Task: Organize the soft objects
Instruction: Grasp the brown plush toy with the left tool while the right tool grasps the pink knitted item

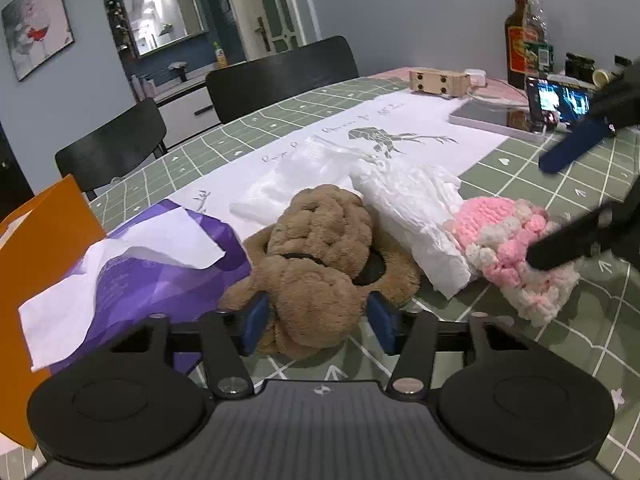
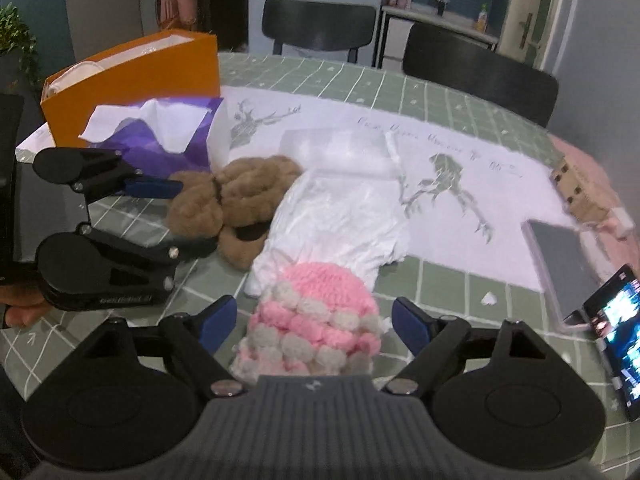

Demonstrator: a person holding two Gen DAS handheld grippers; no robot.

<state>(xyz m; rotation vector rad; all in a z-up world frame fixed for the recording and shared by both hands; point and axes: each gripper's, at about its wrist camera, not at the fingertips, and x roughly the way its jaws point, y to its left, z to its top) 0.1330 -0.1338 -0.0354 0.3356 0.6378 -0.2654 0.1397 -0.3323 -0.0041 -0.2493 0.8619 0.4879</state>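
Note:
A brown plush toy (image 1: 316, 252) lies on the green checked tablecloth (image 1: 580, 200); it also shows in the right wrist view (image 2: 236, 200). My left gripper (image 1: 318, 322) is open, its blue pads on either side of the plush's near end. A pink and white knitted hat (image 2: 316, 320) lies before my right gripper (image 2: 314, 324), which is open with its pads astride the hat. The hat also shows in the left wrist view (image 1: 516, 248). Crumpled white plastic bags (image 2: 340, 216) lie between plush and hat.
A purple tissue pack (image 1: 152, 264) and an orange box (image 2: 132, 76) stand at the left. A white printed cloth (image 2: 460, 160), a tablet (image 2: 560, 256), a phone (image 2: 620, 328), a wooden block (image 1: 438, 82) and bottles (image 1: 524, 36) are farther off. Black chairs (image 1: 280, 76) ring the table.

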